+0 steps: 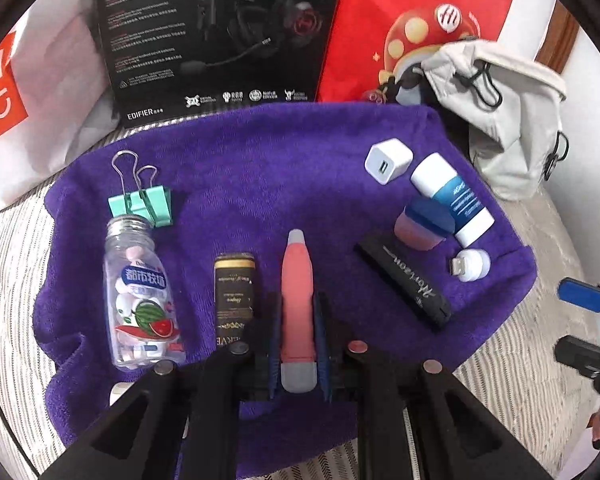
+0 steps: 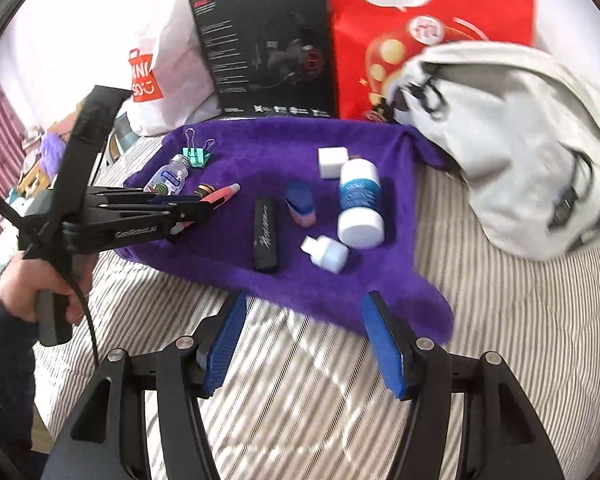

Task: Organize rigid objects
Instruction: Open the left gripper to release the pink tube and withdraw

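left gripper (image 1: 298, 344) fingers clamped on pink pen (image 1: 298, 296), over near edge of purple towel (image 1: 260, 152), right of gold-black tube (image 1: 234, 292). right gripper (image 2: 304, 344) fingers wide apart, empty, over striped bed (image 2: 500, 320).

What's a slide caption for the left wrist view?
Left claw shut on a pink pen above the purple towel of sorted small items.

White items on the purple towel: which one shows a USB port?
The square white charger cube, at the towel's far edge; its slot faces the camera. The others are a blue-labelled bottle and a small plug-in light.
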The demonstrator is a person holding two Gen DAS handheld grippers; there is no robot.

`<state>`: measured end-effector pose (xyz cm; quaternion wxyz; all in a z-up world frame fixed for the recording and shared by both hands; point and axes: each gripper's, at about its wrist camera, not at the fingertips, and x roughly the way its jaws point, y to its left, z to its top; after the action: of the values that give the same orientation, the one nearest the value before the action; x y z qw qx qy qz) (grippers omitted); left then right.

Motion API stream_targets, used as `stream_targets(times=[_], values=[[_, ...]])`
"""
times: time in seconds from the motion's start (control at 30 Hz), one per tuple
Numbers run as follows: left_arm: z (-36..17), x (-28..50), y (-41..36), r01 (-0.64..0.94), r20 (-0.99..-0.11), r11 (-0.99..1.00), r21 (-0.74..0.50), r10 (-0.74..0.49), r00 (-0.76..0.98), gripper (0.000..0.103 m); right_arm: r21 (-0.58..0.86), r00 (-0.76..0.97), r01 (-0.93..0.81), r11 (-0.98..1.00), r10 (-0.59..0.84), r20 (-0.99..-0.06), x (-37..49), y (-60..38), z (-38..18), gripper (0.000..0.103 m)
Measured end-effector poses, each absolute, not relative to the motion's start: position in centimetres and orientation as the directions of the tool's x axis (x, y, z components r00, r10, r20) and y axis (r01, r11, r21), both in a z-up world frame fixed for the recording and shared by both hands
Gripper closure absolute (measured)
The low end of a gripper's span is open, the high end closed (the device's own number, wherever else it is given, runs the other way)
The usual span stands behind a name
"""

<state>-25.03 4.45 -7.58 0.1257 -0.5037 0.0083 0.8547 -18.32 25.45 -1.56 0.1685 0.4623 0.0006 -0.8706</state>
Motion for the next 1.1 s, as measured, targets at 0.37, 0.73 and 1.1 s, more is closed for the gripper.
stream_targets(times=[0.37, 0.73, 1.1], values=[[-7.6, -24.9, 5.4, -0.239, -0.875, -0.970, -0.044, 0.153, -0.459, 0.088, 0.282, -0.506, 0.228, -0.932, -0.361, -0.783, -15.5, 27.2, -1.8, 0.042], [-6.9, -23.9, 7.3, -0.274, -0.869, -0.961, -0.028, 0.159, -0.468, 0.063, 0.311, -0.514, 0.179, -0.934, -0.358, -0.779, -14.0, 28.8, -1.3, 0.042], [-4.1, -19.7, 6.5, -0.259, -0.822, -0.965, -0.047, 0.185, -0.539, 0.049, 0.291, -0.556, 0.141, -0.946, -0.319, -0.768, -11.9, 28.7, -0.1, 0.041]])
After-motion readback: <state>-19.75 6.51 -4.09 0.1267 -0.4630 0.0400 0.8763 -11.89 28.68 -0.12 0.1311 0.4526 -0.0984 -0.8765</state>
